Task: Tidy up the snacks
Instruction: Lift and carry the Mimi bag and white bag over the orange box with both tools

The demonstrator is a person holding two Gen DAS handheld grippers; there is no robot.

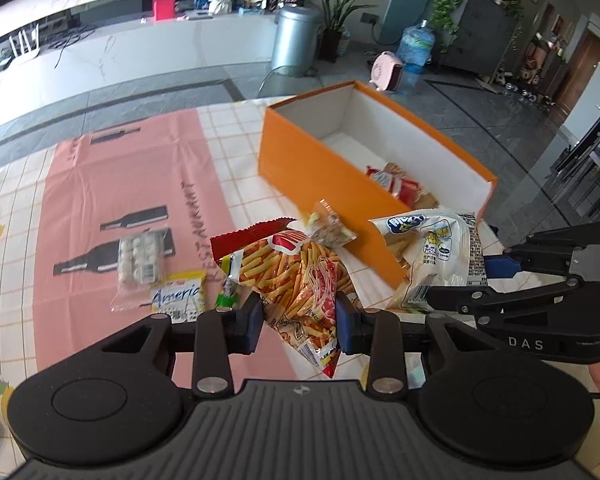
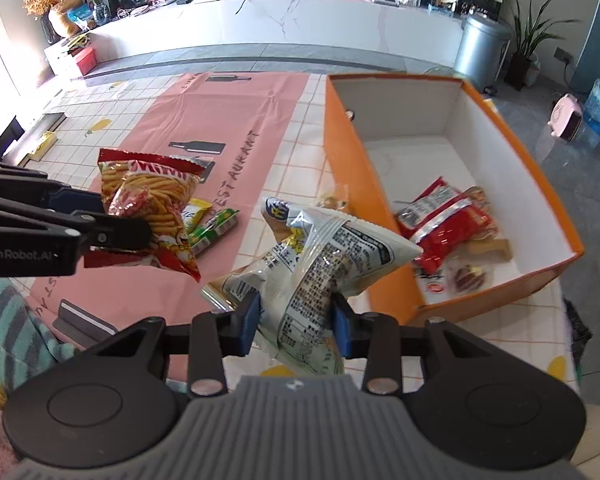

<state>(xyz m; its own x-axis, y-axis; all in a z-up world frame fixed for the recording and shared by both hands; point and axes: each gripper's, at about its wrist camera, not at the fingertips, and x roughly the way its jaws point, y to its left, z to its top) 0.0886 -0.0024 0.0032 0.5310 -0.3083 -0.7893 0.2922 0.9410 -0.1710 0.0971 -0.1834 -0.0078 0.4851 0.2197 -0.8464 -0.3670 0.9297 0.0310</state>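
My left gripper (image 1: 300,322) is shut on a red bag of stick snacks (image 1: 296,268) and holds it above the table; the bag also shows in the right wrist view (image 2: 152,204). My right gripper (image 2: 294,326) is shut on a white snack bag (image 2: 316,264), held up beside the near end of the orange box (image 2: 340,184); that bag also shows in the left wrist view (image 1: 432,256). The orange box (image 1: 300,168) is open and holds several red snack packets (image 2: 448,224).
On the pink and checked tablecloth (image 1: 112,184) lie a clear pack of white sweets (image 1: 140,264), a yellow packet (image 1: 180,294), a green packet (image 2: 212,230) and a small clear packet (image 1: 330,226) by the box. The table edge runs close behind the box.
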